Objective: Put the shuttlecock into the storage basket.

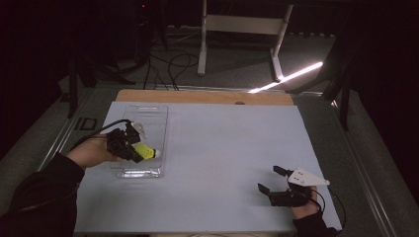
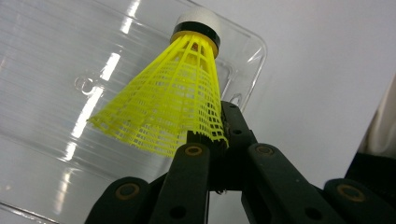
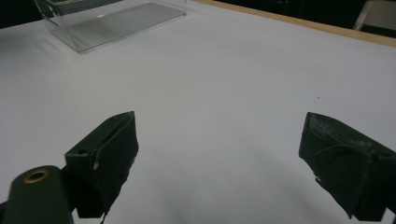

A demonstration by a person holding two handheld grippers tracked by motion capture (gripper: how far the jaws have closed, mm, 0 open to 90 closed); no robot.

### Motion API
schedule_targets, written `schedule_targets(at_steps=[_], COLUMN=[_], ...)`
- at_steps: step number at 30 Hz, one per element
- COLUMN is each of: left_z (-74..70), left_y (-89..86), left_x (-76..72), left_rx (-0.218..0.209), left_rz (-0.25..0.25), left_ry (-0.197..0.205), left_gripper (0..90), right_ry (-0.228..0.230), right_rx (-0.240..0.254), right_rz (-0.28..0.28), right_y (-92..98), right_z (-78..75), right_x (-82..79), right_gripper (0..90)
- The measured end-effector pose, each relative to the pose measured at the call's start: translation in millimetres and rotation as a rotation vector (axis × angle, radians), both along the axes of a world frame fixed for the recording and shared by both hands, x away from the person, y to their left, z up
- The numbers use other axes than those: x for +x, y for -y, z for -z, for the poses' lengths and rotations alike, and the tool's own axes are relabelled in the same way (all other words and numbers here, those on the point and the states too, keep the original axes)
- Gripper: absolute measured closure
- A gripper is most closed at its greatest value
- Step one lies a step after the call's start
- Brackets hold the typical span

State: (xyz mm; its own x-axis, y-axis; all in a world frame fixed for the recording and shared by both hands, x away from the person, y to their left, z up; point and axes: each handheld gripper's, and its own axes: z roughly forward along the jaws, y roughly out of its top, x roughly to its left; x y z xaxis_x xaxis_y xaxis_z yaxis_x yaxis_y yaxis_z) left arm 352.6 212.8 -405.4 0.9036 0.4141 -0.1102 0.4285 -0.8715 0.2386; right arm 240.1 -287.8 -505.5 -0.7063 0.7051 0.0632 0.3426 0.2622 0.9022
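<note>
A yellow mesh shuttlecock (image 1: 146, 151) with a white cork tip hangs over the near end of a clear plastic tray (image 1: 146, 114) at the table's left. My left gripper (image 1: 134, 153) is shut on the rim of its skirt. In the left gripper view the black jaws pinch the yellow shuttlecock (image 2: 173, 100) at the skirt's edge, cork tip pointing away over the clear tray (image 2: 46, 70). My right gripper (image 1: 271, 179) rests near the front right of the table, open with nothing between its jaws. The right gripper (image 3: 219, 154) faces bare white table, the tray (image 3: 107, 18) far off.
A white sheet (image 1: 222, 148) covers the table, with a wooden edge (image 1: 202, 96) at the far side. Cables and a white stand's legs (image 1: 237, 29) lie on the floor beyond. A person's hands hold both grippers at the near edge.
</note>
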Motion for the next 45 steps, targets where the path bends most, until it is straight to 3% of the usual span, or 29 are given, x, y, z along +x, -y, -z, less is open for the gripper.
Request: schedule_targets(at_steps=[18,33,35,39,42,45], left_z=[29.8,31.4,28.7,24.0,16.5,12.7], left_y=[-0.8,6.9,7.6,6.7,5.7,6.1], left_x=[8.3,15.8,16.6,17.3,16.8,15.7], left_rx=[0.028,0.049,0.048,0.039,0.017,0.009], left_rz=[-0.017,-0.039,-0.078,-0.106,-0.154,-0.163], left_ry=[-0.083,-0.076,-0.051,-0.031,-0.002,0.013], left_gripper=[90.0,88.9,77.4,50.7,35.3,23.3], right_ry=[0.002,0.002,0.003,0.005,0.007,0.006], right_rx=[0.001,-0.005,-0.003,-0.002,-0.002,-0.002], right_rz=[0.012,0.020,0.019,0.019,0.020,0.021], right_y=[1.1,1.6,2.0,2.3,2.3,2.3], right_z=[-2.2,-1.7,-1.9,-2.0,-2.4,-2.4], right_x=[-1.0,-0.8,-0.9,-0.9,-1.2,-1.2], right_gripper=[10.9,10.9,10.9,10.9,10.9,10.9])
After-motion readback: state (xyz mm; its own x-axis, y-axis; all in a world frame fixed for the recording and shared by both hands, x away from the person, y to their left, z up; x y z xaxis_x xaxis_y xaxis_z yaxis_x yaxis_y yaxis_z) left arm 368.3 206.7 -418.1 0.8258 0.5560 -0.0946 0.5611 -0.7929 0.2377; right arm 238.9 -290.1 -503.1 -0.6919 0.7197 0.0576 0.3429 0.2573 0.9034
